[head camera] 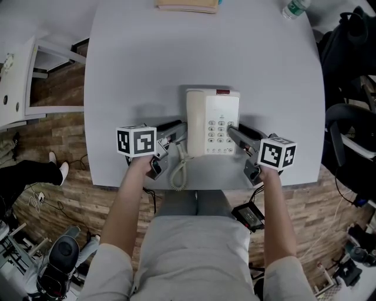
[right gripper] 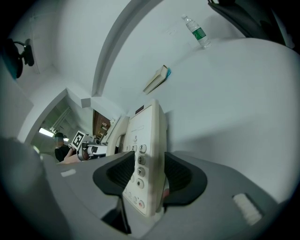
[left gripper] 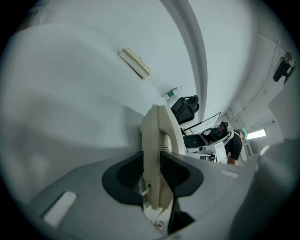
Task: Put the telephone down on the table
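Observation:
The cream telephone [head camera: 212, 120], its handset [head camera: 195, 117] on the cradle, lies level at the grey table's [head camera: 147, 59] near middle; I cannot tell whether it rests on the top. Its coiled cord [head camera: 178, 170] hangs toward the front edge. My left gripper [head camera: 179, 130] holds its left edge, jaws still drawing in, pads against both faces of the telephone [left gripper: 157, 140]. My right gripper [head camera: 234, 130] grips the right edge, one pad on the keypad face of the telephone [right gripper: 147, 140], the other beneath.
A book [head camera: 187, 6] and a water bottle [head camera: 294, 8] lie at the table's far edge. A black chair [head camera: 352, 135] stands to the right and a white cabinet [head camera: 35, 70] to the left. A black device [head camera: 251, 216] lies on the floor below.

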The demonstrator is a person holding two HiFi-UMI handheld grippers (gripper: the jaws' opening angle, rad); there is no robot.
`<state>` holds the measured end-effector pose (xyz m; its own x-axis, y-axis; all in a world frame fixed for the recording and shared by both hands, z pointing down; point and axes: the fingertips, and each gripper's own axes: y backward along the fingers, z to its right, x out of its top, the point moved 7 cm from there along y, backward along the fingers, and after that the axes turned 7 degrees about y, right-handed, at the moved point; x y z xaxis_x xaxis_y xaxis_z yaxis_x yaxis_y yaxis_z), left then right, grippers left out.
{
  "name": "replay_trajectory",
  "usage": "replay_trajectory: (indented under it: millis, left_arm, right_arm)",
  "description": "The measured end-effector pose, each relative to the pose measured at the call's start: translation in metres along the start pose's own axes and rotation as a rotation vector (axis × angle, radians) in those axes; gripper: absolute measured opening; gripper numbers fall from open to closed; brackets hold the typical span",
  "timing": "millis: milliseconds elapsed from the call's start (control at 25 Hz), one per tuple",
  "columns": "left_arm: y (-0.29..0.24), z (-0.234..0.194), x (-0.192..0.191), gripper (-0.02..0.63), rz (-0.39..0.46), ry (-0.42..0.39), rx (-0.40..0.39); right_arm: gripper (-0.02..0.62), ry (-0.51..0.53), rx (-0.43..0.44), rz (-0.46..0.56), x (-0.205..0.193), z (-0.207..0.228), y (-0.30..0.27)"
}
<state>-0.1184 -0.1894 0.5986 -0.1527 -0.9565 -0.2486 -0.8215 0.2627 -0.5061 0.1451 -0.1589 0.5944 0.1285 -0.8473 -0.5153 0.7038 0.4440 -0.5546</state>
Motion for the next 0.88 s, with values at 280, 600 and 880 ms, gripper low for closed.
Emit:
replay_trajectory:
  millis: [280, 600, 880]
  left_arm:
    - [0.010, 0.002, -0.001, 0.109, 0.003, -0.083, 0.053]
    - [0.023, 0.017, -0.005, 0.061, 0.043, -0.141, 0.064]
    - [0.031, 0.038, -0.016, 0.015, 0.040, -0.223, 0.100]
  right_arm:
    - [0.189, 0.023, -0.031, -0.001, -0.001, 0.002, 0.008]
    - [0.079, 0.079, -0.081, 0.020, 0.001, -0.004, 0.021]
    - [0.007, 0.162, -0.096, 0.005, -0.004, -0.026, 0.030]
